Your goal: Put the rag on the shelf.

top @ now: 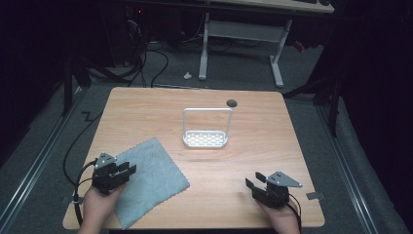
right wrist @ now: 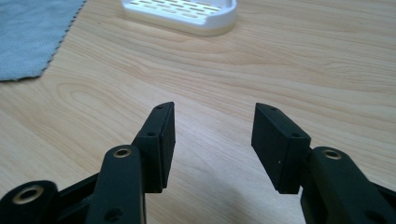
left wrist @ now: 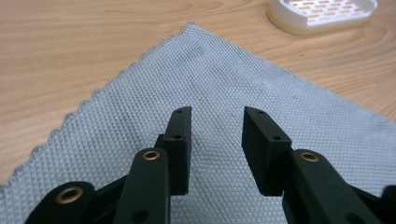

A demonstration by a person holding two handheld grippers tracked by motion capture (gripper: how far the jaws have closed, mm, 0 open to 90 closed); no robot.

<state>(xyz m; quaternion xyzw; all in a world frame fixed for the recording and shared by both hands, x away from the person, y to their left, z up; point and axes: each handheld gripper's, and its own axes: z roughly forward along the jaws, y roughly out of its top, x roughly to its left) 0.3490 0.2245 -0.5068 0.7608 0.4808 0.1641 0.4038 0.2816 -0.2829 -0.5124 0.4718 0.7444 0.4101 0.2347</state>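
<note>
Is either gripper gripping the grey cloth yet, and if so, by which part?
Nothing is held. The left gripper hangs over the grey cloth with open jaws and nothing between them; the right gripper is open over bare table.

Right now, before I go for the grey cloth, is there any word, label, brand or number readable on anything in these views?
None: no readable text stands on anything.
Grey textured cloth: a woven pattern, no tag or print.
White slotted plastic tray with wire handle: plain, only slots.
Light wooden table: bare grain.
Left gripper and right gripper: black jaws, open, unmarked.
</note>
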